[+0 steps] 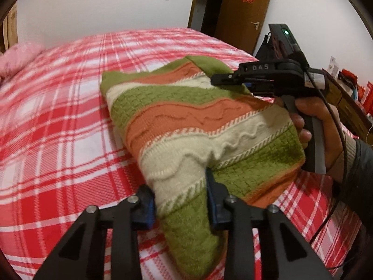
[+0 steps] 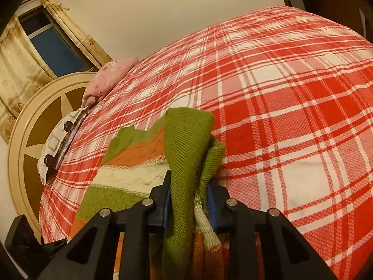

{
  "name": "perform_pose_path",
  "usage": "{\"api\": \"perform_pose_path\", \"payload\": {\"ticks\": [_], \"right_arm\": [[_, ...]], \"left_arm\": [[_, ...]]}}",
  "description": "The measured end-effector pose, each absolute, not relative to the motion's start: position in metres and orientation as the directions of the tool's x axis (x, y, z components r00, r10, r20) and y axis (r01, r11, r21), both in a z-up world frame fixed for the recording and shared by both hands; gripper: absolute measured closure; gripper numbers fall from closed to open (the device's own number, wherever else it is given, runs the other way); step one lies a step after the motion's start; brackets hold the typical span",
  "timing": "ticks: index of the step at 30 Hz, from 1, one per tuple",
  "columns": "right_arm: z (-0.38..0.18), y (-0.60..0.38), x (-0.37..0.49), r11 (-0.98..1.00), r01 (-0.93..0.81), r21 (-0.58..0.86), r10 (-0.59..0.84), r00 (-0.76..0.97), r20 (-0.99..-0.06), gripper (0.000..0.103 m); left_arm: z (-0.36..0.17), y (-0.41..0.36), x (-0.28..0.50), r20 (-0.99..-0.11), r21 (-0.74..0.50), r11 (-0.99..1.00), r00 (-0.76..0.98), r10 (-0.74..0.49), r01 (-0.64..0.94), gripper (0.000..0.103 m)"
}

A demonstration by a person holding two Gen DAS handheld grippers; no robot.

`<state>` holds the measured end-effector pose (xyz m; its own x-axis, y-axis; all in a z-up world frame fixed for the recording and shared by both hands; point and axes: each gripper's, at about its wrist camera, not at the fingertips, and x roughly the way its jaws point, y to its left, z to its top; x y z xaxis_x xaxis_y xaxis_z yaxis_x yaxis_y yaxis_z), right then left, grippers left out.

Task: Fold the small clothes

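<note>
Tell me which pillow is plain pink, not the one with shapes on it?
The pink pillow farther up by the headboard. The other pillow, closer to the gripper, is white with dark squares and circles.

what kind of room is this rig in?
Almost certainly a home bedroom: a bed under a red-and-white plaid sheet, a pink pillow against the round cream headboard, and a curtained window.

Striped sweater [image 1: 209,126] between hand-held grippers

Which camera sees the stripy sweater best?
The left wrist view: it shows the striped sweater spread over the plaid bed, green, orange and cream bands clear. The right wrist view shows mostly a bunched green edge in the right gripper.
</note>
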<state>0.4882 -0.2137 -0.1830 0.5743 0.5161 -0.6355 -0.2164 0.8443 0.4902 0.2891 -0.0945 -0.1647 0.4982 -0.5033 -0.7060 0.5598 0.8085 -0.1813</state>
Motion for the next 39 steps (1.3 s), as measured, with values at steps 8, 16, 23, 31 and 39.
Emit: {"api": "perform_pose_path", "payload": {"ticks": [8, 16, 23, 31, 39], "right_arm": [[-0.166, -0.2, 0.469, 0.836, -0.248, 0.49, 0.536, 0.566, -0.627, 0.078], [-0.16, -0.188, 0.448, 0.82, -0.259, 0.511, 0.559, 0.553, -0.618, 0.078], [-0.153, -0.18, 0.431, 0.798, -0.271, 0.538, 0.589, 0.543, -0.599, 0.078], [-0.134, -0.162, 0.41, 0.767, -0.311, 0.56, 0.629, 0.534, -0.565, 0.078], [-0.115, -0.129, 0.388, 0.737, -0.369, 0.566, 0.67, 0.506, -0.543, 0.078]], "left_arm": [[-0.146, -0.079, 0.271, -0.683, -0.17, 0.799, 0.515, -0.518, 0.577, 0.071], [-0.135, -0.062, 0.262, -0.668, -0.167, 0.805, 0.535, -0.517, 0.569, 0.072], [-0.122, -0.047, 0.25, -0.642, -0.159, 0.809, 0.563, -0.52, 0.566, 0.072], [-0.105, -0.022, 0.227, -0.605, -0.143, 0.823, 0.61, -0.512, 0.549, 0.073], [-0.1, 0.016, 0.208, -0.588, -0.145, 0.851, 0.648, -0.485, 0.505, 0.073]]}}
